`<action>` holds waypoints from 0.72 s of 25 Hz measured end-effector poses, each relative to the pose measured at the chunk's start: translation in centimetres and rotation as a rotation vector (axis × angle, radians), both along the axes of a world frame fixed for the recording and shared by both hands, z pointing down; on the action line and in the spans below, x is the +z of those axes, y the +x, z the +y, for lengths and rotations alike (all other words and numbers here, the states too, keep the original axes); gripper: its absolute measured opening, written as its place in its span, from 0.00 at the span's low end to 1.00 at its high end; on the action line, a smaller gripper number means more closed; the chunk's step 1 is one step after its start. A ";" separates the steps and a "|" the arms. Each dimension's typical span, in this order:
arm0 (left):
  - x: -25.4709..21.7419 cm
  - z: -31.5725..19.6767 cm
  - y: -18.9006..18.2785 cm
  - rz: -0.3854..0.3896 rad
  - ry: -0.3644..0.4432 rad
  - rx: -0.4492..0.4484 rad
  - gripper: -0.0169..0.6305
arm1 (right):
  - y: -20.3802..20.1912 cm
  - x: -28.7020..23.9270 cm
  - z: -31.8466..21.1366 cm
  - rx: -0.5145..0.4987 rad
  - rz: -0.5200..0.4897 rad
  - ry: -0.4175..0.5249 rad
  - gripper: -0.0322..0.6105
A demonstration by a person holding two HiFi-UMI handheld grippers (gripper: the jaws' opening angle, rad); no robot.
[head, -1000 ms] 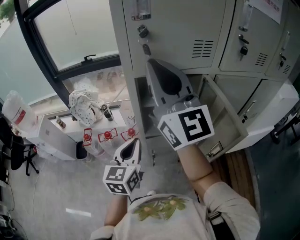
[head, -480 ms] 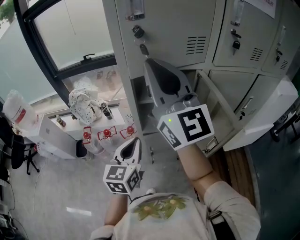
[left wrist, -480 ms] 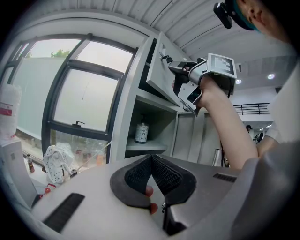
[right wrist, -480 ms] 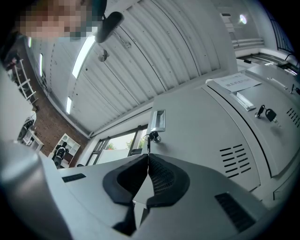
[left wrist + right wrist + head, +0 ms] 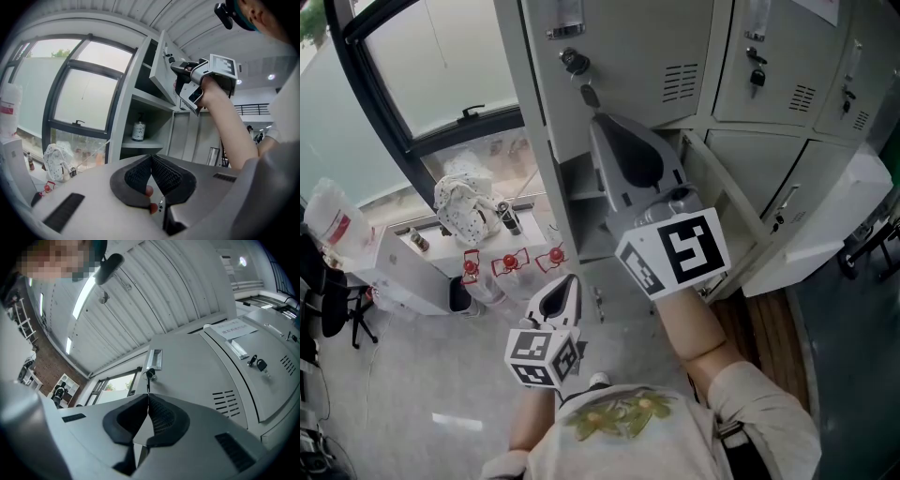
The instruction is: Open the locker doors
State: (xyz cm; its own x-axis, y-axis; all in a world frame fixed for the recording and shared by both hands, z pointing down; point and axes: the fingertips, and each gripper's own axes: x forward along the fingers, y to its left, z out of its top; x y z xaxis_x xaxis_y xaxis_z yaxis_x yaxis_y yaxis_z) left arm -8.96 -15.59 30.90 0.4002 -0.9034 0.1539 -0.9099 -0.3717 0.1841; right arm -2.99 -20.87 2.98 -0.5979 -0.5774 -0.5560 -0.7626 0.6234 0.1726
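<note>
Pinching dangling key [image 5: 148,384] of locker door [image 5: 201,371] between right gripper [image 5: 148,396] jaws.

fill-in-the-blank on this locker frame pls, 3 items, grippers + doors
1. The right gripper is shut on the ___ hanging from the lock of the upper locker door.
2. The left gripper has its jaws ___, with nothing between them.
3. The lower locker door stands ___.
Missing words: key; shut; open.
</note>
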 end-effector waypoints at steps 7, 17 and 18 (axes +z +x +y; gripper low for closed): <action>0.6 1.0 0.3 -0.001 0.003 -0.006 0.07 | 1.1 -0.1 1.4 0.008 -0.011 0.017 0.10; 2.1 2.2 1.6 -0.018 0.000 0.003 0.07 | 3.4 0.0 3.3 0.029 -0.036 0.058 0.10; 2.2 2.5 1.7 -0.020 0.001 0.010 0.07 | 3.6 0.0 3.6 0.036 -0.039 0.063 0.10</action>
